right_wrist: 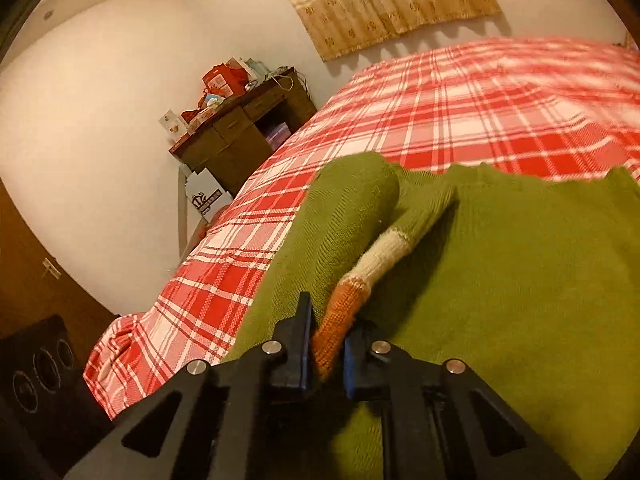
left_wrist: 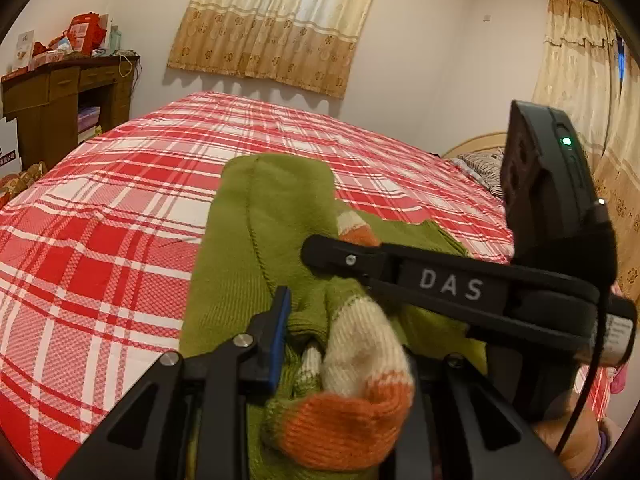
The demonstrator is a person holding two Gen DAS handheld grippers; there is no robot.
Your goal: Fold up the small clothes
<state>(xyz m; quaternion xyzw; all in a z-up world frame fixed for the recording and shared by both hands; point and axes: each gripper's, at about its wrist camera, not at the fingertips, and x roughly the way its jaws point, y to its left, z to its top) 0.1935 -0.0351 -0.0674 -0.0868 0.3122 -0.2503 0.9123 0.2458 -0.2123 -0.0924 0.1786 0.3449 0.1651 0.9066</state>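
A small green knitted sweater (left_wrist: 256, 240) with cream and orange sleeve cuffs lies on the red plaid bed (left_wrist: 100, 220). In the left wrist view my left gripper (left_wrist: 344, 344) holds a bunched sleeve with a cream and orange cuff (left_wrist: 352, 400) between its fingers. My right gripper crosses this view from the right, its tip (left_wrist: 320, 250) at the other orange cuff. In the right wrist view my right gripper (right_wrist: 326, 344) is shut on the orange cuff (right_wrist: 340, 316) of a sleeve laid over the sweater's body (right_wrist: 520, 280).
A dark wooden desk (left_wrist: 60, 104) with red boxes stands at the bed's far left corner. Curtains (left_wrist: 276, 24) hang on the wall behind. A striped pillow (left_wrist: 484, 168) lies at the right. A black speaker (right_wrist: 40, 364) and a white box (right_wrist: 204, 196) stand beside the bed.
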